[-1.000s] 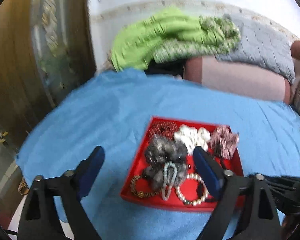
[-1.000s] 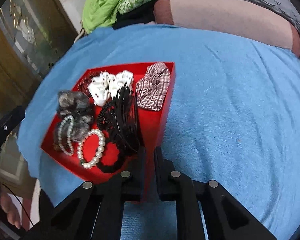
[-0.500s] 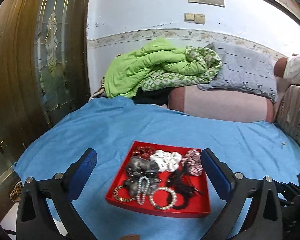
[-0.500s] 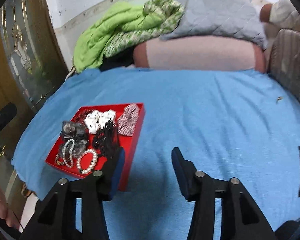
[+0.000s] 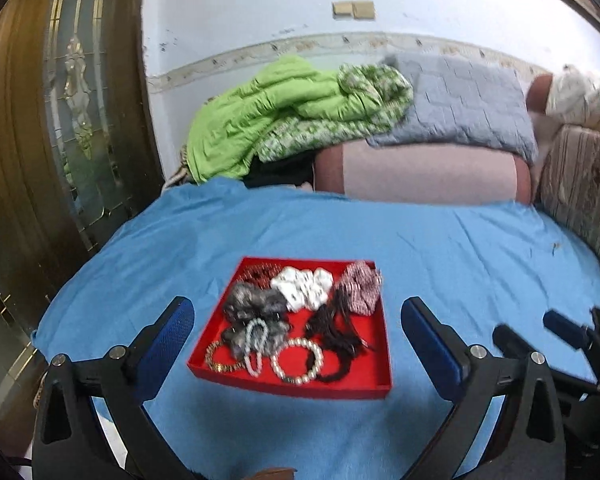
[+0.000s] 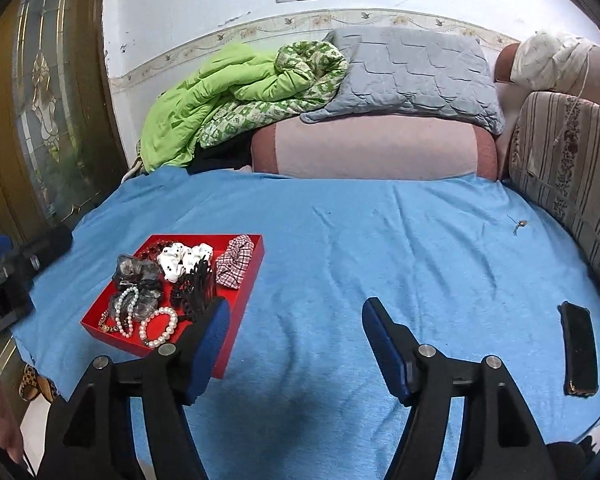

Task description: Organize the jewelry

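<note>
A red tray (image 5: 374, 360) lies on the blue bedsheet (image 5: 460, 256); it also shows in the right wrist view (image 6: 242, 304). It holds a pearl bracelet (image 5: 298, 362), a gold bead bracelet (image 5: 216, 360), a grey scrunchie (image 5: 252, 304), a white scrunchie (image 5: 304, 288), a plaid scrunchie (image 5: 360, 290) and a black hair clip (image 5: 336, 332). My left gripper (image 5: 298, 326) is open and empty, held back from the tray's near side. My right gripper (image 6: 296, 328) is open and empty, just right of the tray.
A black phone (image 6: 578, 348) lies at the sheet's right edge. A small trinket (image 6: 518, 225) lies far right. Green blankets (image 5: 284, 120), a grey quilt (image 5: 464, 108) and a pink bolster (image 5: 420, 176) lie at the back. A wooden door (image 5: 60, 120) stands left.
My right gripper let go of the tray's edge, opened and pulled back. Both grippers have drawn away from the tray and tilted up.
</note>
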Available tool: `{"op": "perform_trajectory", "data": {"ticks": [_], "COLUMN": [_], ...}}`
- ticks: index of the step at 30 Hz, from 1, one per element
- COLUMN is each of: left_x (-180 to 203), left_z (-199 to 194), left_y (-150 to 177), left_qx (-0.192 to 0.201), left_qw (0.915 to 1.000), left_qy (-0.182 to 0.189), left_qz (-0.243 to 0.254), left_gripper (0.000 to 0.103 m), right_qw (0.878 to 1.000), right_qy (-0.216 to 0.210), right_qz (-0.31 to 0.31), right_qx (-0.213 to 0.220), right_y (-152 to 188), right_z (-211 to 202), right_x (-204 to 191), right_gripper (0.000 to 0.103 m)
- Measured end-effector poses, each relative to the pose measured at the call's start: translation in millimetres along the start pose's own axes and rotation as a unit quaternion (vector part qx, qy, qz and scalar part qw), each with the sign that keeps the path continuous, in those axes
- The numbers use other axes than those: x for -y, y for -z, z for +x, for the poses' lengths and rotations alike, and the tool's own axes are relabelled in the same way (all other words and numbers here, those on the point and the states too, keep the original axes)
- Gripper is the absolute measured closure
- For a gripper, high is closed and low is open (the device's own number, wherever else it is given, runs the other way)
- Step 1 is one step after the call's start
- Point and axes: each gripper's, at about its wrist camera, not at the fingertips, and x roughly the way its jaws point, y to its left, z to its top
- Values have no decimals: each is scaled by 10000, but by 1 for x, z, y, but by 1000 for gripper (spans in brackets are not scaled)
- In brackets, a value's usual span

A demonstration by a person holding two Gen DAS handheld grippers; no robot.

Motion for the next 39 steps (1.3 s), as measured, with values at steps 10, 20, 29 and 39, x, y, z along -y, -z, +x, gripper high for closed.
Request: {"op": "perform_trajectory", "data": {"ticks": [10,20,29,39], "left_x": [8,1,-2,-3], "left_z": [13,24,34,39], "left_y": [12,21,28,34], "left_qx": [-527,-817,-959,-1069], "left_qw": [9984,9955,9947,9930], "left_qy": [186,474,378,498], "left_qz": [91,-9,40,49], "left_gripper": [0,0,0,0], "right_qw": [9996,9993,9988,9983], "right_qy": [90,65,56,116], "right_qz": [136,13,-93,-134], "right_qx": [-223,-356,-476,-561], "right_y": [10,15,18,22], "right_z": [5,10,18,23], "right_x": [12,5,-1,-4], "right_gripper": [29,28,27,27]}}
